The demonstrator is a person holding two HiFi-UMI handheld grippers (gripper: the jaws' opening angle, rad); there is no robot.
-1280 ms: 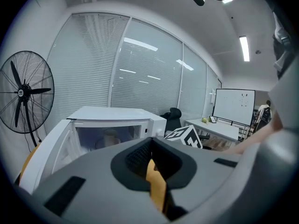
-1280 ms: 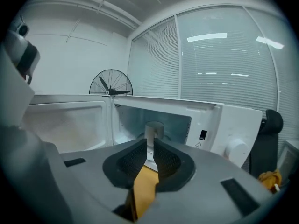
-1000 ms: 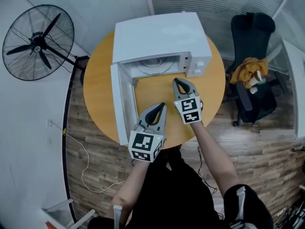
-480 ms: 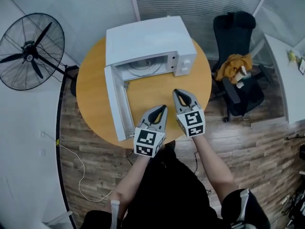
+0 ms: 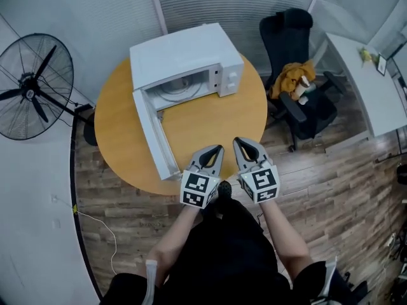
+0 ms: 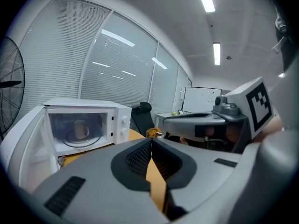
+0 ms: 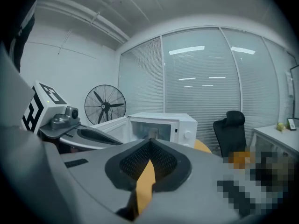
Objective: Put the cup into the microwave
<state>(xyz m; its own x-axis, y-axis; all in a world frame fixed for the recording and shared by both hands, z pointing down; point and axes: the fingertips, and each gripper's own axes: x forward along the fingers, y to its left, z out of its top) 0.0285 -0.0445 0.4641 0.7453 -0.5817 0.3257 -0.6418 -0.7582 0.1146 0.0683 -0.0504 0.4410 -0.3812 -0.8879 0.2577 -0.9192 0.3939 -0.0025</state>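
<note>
Head view. Round wooden table (image 5: 210,122); white microwave (image 5: 184,56) sits at its 11 o'clock rim. The microwave door (image 5: 152,135) stands open and runs toward 7 o'clock, its free end close to the table edge there.

The cup (image 6: 80,129) stands inside the cavity on the glass turntable, upright.

My left gripper (image 5: 218,149) and right gripper (image 5: 236,141) sit side by side at the table's 6 o'clock edge, tips toward 12. The left one is just beside the door's free end. Both pairs of jaws are pressed together with nothing between them.

Bare wood runs from my tips to the cavity mouth and out to the 3 o'clock rim.

Off the table: office chair (image 5: 296,62) at 2 o'clock, standing fan (image 5: 28,88) at 9 o'clock.
</note>
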